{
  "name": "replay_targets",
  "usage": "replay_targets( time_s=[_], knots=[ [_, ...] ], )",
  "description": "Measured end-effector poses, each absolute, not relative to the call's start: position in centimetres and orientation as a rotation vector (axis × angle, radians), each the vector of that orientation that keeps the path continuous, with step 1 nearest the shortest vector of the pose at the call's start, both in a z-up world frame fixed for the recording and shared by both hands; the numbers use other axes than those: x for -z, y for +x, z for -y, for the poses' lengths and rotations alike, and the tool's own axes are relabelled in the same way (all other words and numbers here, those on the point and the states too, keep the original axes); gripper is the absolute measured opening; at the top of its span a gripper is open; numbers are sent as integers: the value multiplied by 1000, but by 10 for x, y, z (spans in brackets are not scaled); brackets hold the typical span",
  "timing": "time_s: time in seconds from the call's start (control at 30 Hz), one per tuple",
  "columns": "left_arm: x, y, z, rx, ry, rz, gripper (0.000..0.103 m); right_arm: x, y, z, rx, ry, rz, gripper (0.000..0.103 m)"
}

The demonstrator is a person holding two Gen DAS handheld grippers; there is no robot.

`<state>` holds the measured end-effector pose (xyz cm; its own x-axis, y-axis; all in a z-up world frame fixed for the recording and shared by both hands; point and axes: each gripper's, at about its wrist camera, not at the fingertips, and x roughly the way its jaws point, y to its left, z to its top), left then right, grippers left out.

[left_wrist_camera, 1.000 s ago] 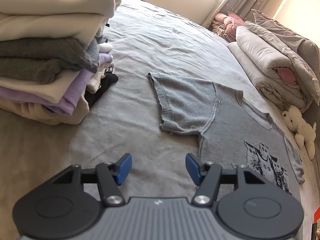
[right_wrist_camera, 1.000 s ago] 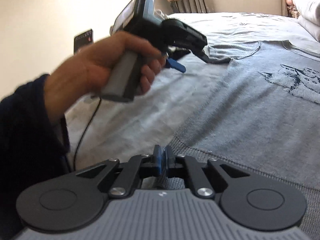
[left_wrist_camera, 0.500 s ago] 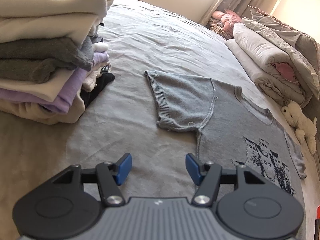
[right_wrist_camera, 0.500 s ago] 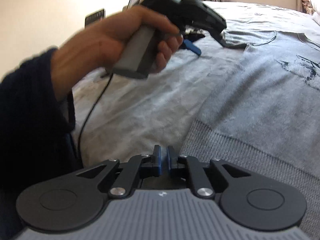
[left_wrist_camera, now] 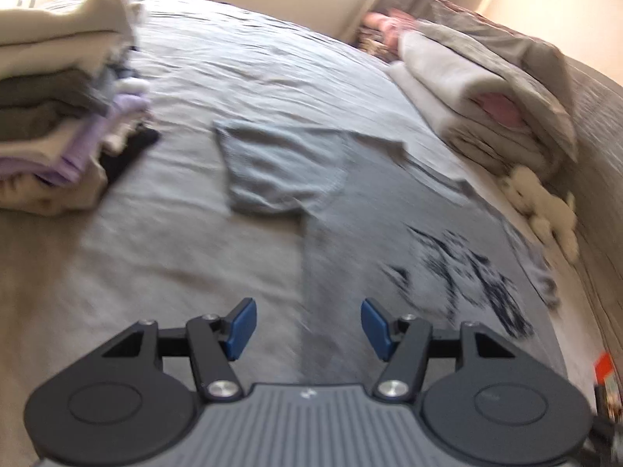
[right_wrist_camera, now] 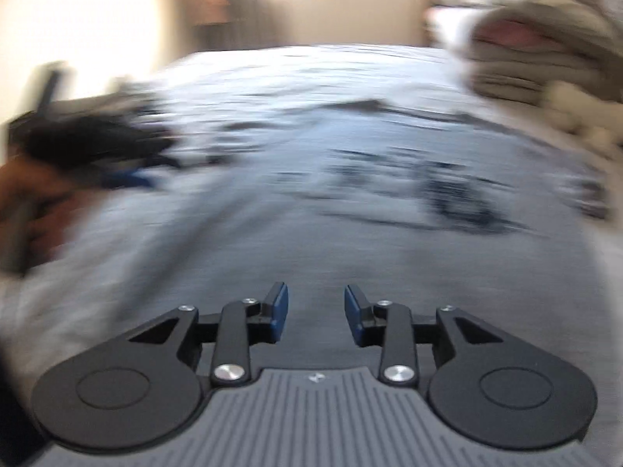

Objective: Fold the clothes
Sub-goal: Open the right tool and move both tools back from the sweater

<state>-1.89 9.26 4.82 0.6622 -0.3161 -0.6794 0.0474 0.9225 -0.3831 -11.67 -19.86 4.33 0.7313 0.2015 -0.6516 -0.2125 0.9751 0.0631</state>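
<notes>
- The grey knit sweater (left_wrist_camera: 350,210) is lying flat on the bed (left_wrist_camera: 241,62), spread toward the bed's right edge, with a dark printed graphic on its chest and one sleeve folded in across the body.
- The left gripper (left_wrist_camera: 308,325) has its jaws fairly wide with nothing between them. It hovers over the sweater's left side edge, so that edge runs right up the gap between the blue pads (left_wrist_camera: 241,327). No contact with the cloth that I can see.
- The right gripper (right_wrist_camera: 316,311) has just been opening its jaws. They now stand at a moderate gap, narrower than the left one's, and nothing is clamped in there either. The grey knit fills the view under and ahead of the gap, but this frame is super blurry, so I can't tell if the tips touch the fabric.
- In the right wrist view you can make out the person's left hand (right_wrist_camera: 35,202) at the left side, holding its gripper over the bed just off the sweater's edge.
- A stack of folded clothes (left_wrist_camera: 58,116) sits at the bed's left edge, well apart from the sweater.
- Folded bedding (left_wrist_camera: 486,105) is piled along the right edge, and a white plush toy (left_wrist_camera: 545,206) lies just beside the sweater's far shoulder.
</notes>
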Motion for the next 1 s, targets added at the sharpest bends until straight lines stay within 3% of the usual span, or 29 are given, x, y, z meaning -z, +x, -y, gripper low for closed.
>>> replay_targets(
  time_s=[0.2, 1.0],
  knots=[
    [-47, -45, -57, 323, -292, -810, 61, -21, -103, 251, -38, 60, -819, 37],
    [-29, -70, -48, 302, -204, -851, 62, -16, -131, 321, 158, 124, -816, 32]
  ],
)
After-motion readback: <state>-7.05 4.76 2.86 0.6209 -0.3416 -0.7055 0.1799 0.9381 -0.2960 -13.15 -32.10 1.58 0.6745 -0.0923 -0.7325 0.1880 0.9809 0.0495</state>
